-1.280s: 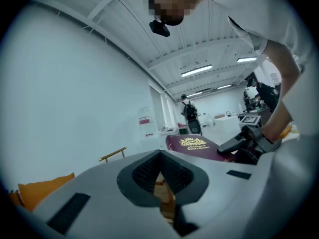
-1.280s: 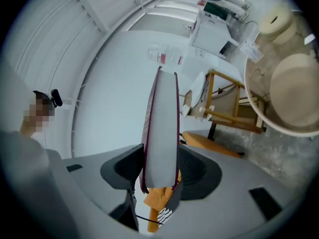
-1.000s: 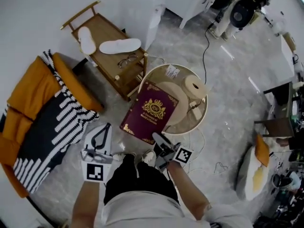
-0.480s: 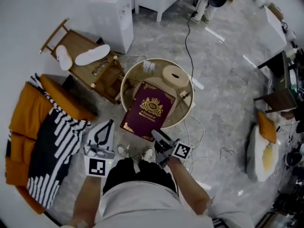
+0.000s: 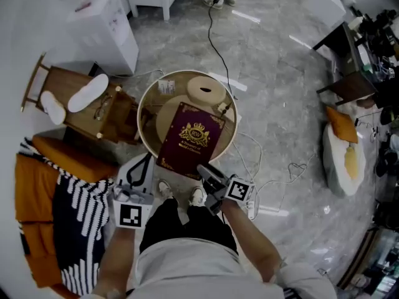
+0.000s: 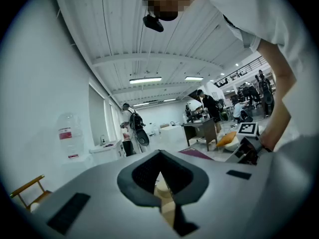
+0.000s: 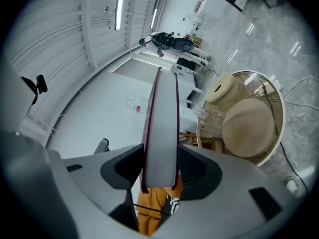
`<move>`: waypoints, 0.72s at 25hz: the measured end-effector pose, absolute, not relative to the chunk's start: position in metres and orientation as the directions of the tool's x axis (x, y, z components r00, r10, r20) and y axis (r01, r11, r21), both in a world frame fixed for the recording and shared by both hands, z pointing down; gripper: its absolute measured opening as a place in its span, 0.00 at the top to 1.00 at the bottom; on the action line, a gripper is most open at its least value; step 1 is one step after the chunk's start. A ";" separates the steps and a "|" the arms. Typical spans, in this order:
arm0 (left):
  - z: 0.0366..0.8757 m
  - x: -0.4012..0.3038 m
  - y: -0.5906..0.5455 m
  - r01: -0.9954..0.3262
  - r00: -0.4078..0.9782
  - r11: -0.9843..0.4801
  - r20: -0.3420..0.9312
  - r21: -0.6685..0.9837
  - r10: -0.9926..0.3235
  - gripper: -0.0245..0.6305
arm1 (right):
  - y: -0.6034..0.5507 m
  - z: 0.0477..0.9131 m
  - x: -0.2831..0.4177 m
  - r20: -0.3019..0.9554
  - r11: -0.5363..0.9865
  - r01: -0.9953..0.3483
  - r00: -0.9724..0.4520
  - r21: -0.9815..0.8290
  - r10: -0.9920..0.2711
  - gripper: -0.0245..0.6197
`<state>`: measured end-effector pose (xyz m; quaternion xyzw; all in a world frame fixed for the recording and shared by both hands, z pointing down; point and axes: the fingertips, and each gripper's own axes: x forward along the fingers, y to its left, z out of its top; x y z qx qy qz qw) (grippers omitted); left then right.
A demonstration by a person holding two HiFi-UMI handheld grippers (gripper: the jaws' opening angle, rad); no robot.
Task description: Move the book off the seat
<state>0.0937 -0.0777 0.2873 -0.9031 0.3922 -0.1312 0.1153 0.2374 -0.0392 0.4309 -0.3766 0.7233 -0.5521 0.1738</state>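
Grey marble floor point(image 5: 280, 111) bearing round seat point(image 5: 141, 108)

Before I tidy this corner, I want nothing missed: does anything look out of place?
The maroon book hangs askew over the round seat, past its rim, clamped at one edge by the right gripper; a black cable trails across the floor toward it.

The right gripper point(image 7: 159, 172) has its two jaws pressed on a thick book point(image 7: 160, 108), one on each dark red cover. The book stands on its edge, showing its grey pages. To the right is a round seat point(image 7: 279, 133) with a tan pad point(image 7: 248, 128) and a tan roll point(image 7: 222, 89) on it. Something orange point(image 7: 149, 210) shows below the book.
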 end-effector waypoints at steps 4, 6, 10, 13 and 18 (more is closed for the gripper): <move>0.309 0.096 -0.101 -0.653 0.701 -0.714 0.155 -0.254 -0.696 0.94 | -0.059 0.454 0.237 0.194 0.082 -0.388 -0.619 -0.918 -0.761 0.61; 0.323 0.093 -0.111 -0.638 0.714 -0.732 0.174 -0.237 -0.679 0.94 | -0.074 0.468 0.239 0.199 0.076 -0.399 -0.604 -0.914 -0.772 0.61; 0.355 0.076 -0.124 -0.625 0.723 -0.751 0.204 -0.214 -0.660 0.94 | -0.100 0.507 0.238 0.236 0.047 -0.429 -0.581 -0.902 -0.779 0.61; 0.385 0.062 -0.130 -0.620 0.723 -0.757 0.225 -0.204 -0.653 0.94 | -0.113 0.542 0.237 0.271 0.014 -0.443 -0.573 -0.897 -0.773 0.61; 0.430 0.055 -0.137 -0.634 0.713 -0.755 0.254 -0.164 -0.654 0.94 | -0.126 0.593 0.243 0.321 -0.029 -0.467 -0.560 -0.884 -0.764 0.61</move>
